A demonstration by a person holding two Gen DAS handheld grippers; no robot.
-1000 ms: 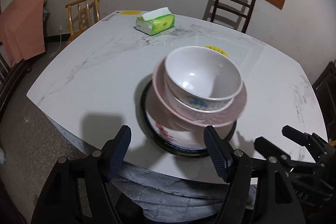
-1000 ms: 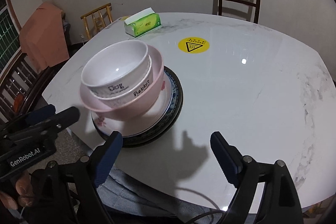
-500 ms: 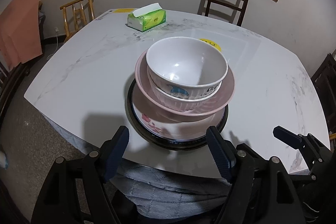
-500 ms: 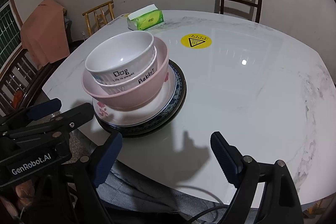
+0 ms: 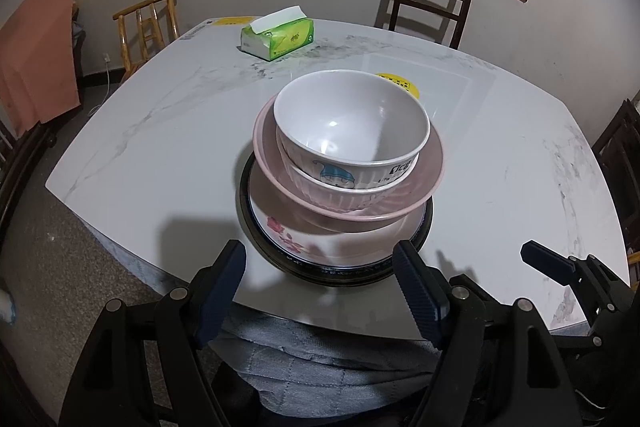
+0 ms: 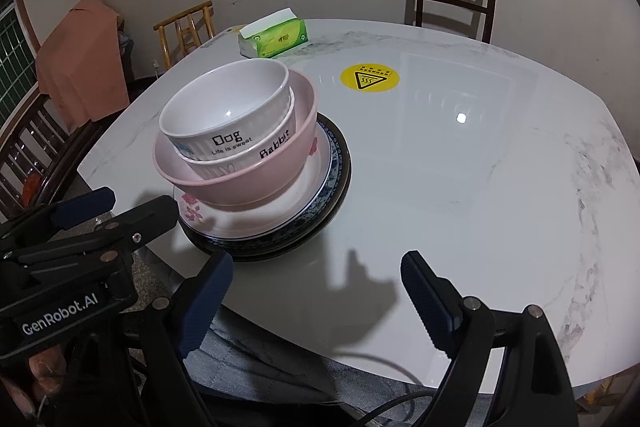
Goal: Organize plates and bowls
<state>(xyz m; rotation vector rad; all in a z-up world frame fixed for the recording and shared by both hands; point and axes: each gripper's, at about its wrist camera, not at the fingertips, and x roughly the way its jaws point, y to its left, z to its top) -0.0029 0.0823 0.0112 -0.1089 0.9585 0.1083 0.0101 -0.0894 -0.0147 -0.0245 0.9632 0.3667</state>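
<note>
1. Marble-look table point(image 5: 168, 131) in a dim room, barred window on the back wall, wooden chairs around, green tissue pack point(image 5: 280, 37) at the far edge.
2. Readable text, right wrist view only: top white bowl point(image 6: 228, 119) says "Dog / Life is sweet", second white bowl point(image 6: 276, 147) nested under it says "Rabbit"; the other tool's body reads "GenRobot.AI". Yellow round warning sticker point(image 6: 370, 78) on the tabletop, with a triangle symbol.
3. Stack near the table's near edge: two white bowls nested in pink bowl point(image 5: 424, 167), on floral white plate point(image 5: 304, 239), on blue-patterned plate point(image 6: 338, 163), on black plate point(image 5: 276, 259).
4. Left gripper point(image 5: 320, 291): jaws spread, nothing between them, held just short of the stack's near rim, not touching.
5. Right gripper point(image 6: 316, 291): jaws spread wide, empty, over bare table, stack ahead and to its left.
6. Left wrist view shows a blue cartoon on the top bowl; sticker there is mostly hidden behind the bowls. Grey quilted fabric shows below both tools.
</note>
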